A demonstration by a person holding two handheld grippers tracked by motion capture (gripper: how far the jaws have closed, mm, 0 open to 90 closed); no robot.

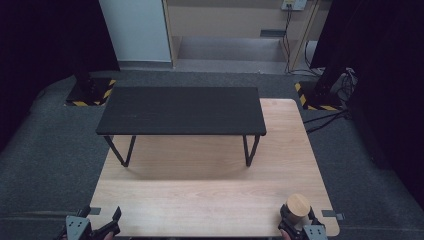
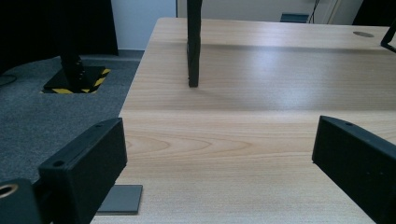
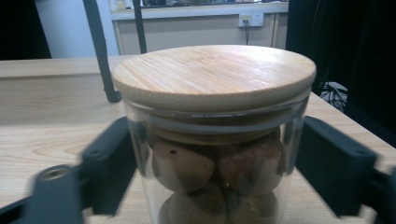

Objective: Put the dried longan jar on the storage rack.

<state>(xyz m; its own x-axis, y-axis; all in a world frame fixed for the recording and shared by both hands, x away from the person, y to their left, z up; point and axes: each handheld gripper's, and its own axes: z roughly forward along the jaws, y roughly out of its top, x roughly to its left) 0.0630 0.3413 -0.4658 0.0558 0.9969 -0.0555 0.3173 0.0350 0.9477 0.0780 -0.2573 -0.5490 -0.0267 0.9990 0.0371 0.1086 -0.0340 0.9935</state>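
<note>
A clear glass jar (image 3: 212, 140) with a round wooden lid (image 3: 215, 74) holds several brown nut-like balls. It stands near the front right corner of the wooden table (image 1: 210, 190), seen from above as the jar (image 1: 298, 205). My right gripper (image 3: 212, 154) has a black jaw pressed against each side of the glass; in the high view the right gripper (image 1: 298, 216) is at the table's front edge. At the front left corner, my left gripper (image 1: 101, 214) is open, and the left gripper (image 2: 219, 135) has only bare tabletop between its jaws.
A low black shelf (image 1: 182, 110) on thin legs spans the back half of the table; one leg (image 2: 193, 46) stands ahead of the left gripper. Grey carpet surrounds the table. Black stands with hazard-striped bases (image 1: 90, 92) (image 1: 320, 97) and cables lie beyond.
</note>
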